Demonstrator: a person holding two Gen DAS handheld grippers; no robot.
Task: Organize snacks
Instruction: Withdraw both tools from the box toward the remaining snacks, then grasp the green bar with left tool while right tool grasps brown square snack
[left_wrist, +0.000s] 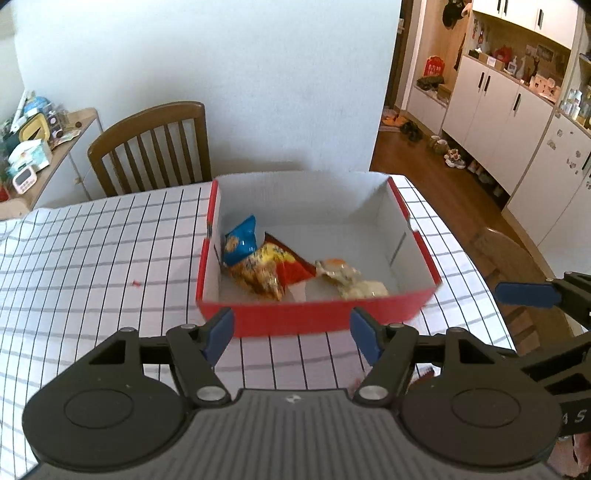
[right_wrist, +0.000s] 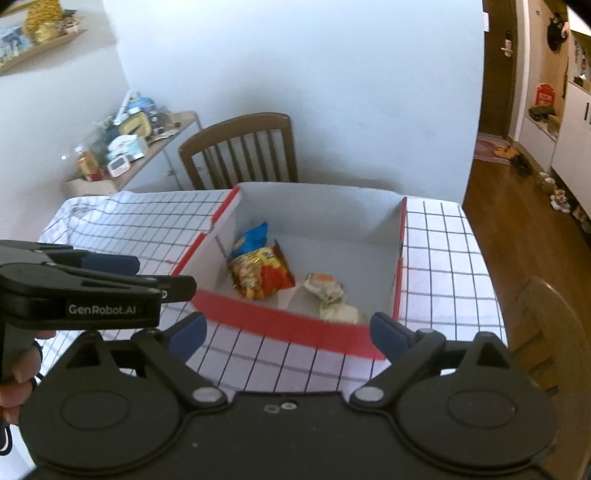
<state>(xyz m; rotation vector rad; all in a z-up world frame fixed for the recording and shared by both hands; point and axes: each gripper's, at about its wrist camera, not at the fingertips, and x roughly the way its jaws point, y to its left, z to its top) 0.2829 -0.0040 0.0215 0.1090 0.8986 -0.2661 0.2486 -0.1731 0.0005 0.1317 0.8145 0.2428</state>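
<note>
Red box (left_wrist: 314, 317) mid-frame on the checked table (left_wrist: 92, 251), blue snack bag (left_wrist: 240, 243), orange noodle packet (left_wrist: 269, 269) and pale wrapped snack (left_wrist: 351, 280) inside (lower left of its floor), left tool (left_wrist: 291, 330) and right tool (right_wrist: 288, 332) both spread apart, empty, low in frame.

A white cloth with a dark grid (left_wrist: 92, 251) covers the desk. A brown wooden chair with a slatted back (left_wrist: 155, 147) stands behind it against the pale wall (left_wrist: 221, 74). A cluttered side shelf (right_wrist: 144, 144) sits beside the chair. White cabinets (left_wrist: 495, 110) line the wooden floor (left_wrist: 417, 162), shoes below them.
</note>
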